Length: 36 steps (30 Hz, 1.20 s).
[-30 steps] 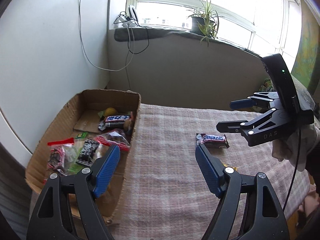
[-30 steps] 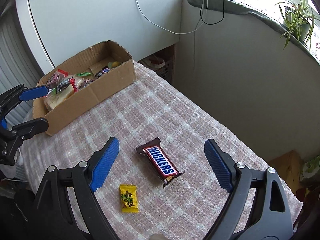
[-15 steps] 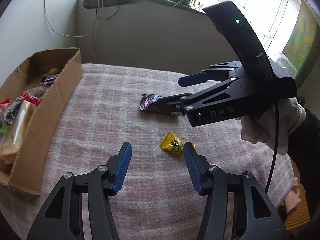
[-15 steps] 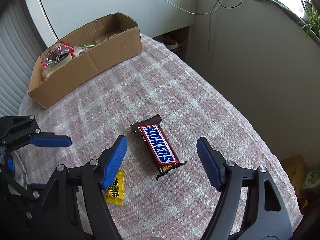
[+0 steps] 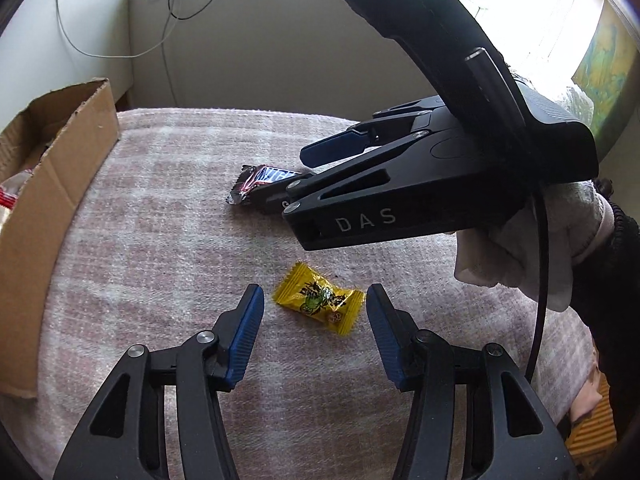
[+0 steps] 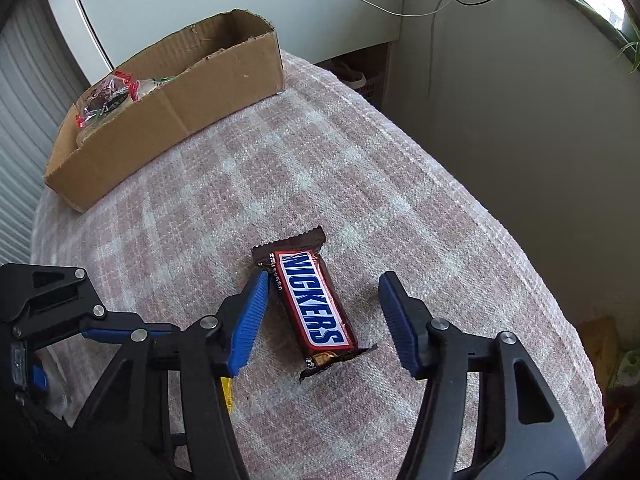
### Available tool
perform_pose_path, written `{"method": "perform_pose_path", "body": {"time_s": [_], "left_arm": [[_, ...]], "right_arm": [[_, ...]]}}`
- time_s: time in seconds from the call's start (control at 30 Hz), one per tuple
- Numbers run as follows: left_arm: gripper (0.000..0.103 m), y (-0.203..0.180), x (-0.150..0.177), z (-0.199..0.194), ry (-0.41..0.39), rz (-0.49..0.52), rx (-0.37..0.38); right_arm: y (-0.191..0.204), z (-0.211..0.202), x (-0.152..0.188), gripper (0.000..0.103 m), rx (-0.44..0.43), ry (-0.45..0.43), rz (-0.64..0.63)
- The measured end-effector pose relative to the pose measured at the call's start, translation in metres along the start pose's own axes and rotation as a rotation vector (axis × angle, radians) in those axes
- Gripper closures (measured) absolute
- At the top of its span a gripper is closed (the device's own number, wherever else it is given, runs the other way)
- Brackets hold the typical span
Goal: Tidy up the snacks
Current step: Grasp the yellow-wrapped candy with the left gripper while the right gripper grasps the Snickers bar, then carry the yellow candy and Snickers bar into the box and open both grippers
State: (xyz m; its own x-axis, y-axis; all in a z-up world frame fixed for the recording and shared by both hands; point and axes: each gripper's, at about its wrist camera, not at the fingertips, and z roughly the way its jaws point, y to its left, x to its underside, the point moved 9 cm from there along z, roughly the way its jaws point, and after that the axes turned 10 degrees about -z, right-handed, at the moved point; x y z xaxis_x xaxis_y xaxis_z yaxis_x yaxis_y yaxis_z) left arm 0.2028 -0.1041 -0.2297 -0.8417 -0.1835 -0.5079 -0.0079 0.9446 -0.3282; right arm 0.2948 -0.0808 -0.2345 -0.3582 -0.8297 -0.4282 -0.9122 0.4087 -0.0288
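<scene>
Right claw wide, empty, straddling Snickers bar: light, slick wrapper, firm; pinch long sides. Left claw wide, empty, yellow candy between fingers: tiny, crinkly.

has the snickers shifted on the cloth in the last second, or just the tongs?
No. The Snickers bar keeps its angle, torn end away from the cardboard box. The right tongs have closed in, open, straddling it.

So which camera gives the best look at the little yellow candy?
The left wrist view: the yellow candy lies whole and unblocked on the cloth between the open left gripper. In the right wrist view only a yellow sliver shows behind the right gripper.
</scene>
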Motion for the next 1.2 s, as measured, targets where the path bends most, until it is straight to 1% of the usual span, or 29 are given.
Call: {"method": "perform_pose_path", "body": {"time_s": [0.13,0.17,0.2,0.23,0.3,0.4,0.43,0.5,0.53,0.63,0.7,0.77,0.9,0.97,1.03,1.13,1.2], "left_arm": [[0.051,-0.005,0.0,0.01,0.012,0.02,-0.015],[0.051,-0.006,0.001,0.013,0.015,0.027,-0.024],[0.051,-0.006,0.0,0.016,0.012,0.033,-0.03],[0.052,-0.007,0.0,0.016,0.007,0.041,-0.039],[0.055,-0.009,0.0,0.018,0.001,0.062,-0.057],[0.062,-0.012,0.004,0.018,-0.013,0.104,-0.091],[0.068,-0.013,0.005,0.018,-0.02,0.12,-0.105],[0.07,-0.017,0.006,0.02,-0.027,0.138,-0.113],[0.074,-0.021,0.005,0.026,-0.031,0.138,-0.117],[0.076,-0.025,0.007,0.029,-0.037,0.138,-0.109],[0.08,-0.021,0.005,0.021,-0.048,0.132,-0.094],[0.087,-0.02,0.001,0.016,-0.063,0.124,-0.079],[0.088,-0.015,0.001,0.008,-0.068,0.108,-0.062],[0.092,-0.009,-0.001,0.004,-0.079,0.09,-0.065],[0.093,-0.001,-0.002,0.0,-0.082,0.068,-0.069],[0.094,0.007,0.005,-0.004,-0.07,0.055,-0.062],[0.094,0.006,0.006,-0.003,-0.071,0.056,-0.06]], "right_arm": [[-0.001,0.003,0.0,0.057,0.007,-0.001,0.003],[-0.003,0.005,-0.001,0.058,0.005,-0.003,0.01],[-0.005,0.004,0.0,0.063,0.005,-0.005,0.016],[-0.007,0.004,0.001,0.069,0.008,-0.005,0.02],[-0.01,0.003,0.004,0.073,0.012,-0.003,0.029],[-0.011,0.0,0.01,0.073,0.016,0.0,0.036],[-0.011,-0.002,0.012,0.073,0.019,0.0,0.036],[-0.01,-0.003,0.015,0.073,0.028,0.0,0.041],[-0.011,-0.005,0.016,0.073,0.033,0.0,0.048],[-0.012,-0.006,0.02,0.073,0.048,0.002,0.067],[-0.014,-0.011,0.026,0.073,0.057,0.002,0.081],[-0.015,-0.014,0.032,0.073,0.066,-0.002,0.097],[-0.017,-0.022,0.045,0.073,0.083,-0.008,0.128],[-0.018,-0.026,0.052,0.073,0.091,-0.011,0.144],[-0.019,-0.029,0.056,0.073,0.096,-0.015,0.159],[-0.018,-0.03,0.061,0.073,0.1,-0.014,0.171],[-0.018,-0.031,0.062,0.073,0.106,-0.013,0.175]]}}
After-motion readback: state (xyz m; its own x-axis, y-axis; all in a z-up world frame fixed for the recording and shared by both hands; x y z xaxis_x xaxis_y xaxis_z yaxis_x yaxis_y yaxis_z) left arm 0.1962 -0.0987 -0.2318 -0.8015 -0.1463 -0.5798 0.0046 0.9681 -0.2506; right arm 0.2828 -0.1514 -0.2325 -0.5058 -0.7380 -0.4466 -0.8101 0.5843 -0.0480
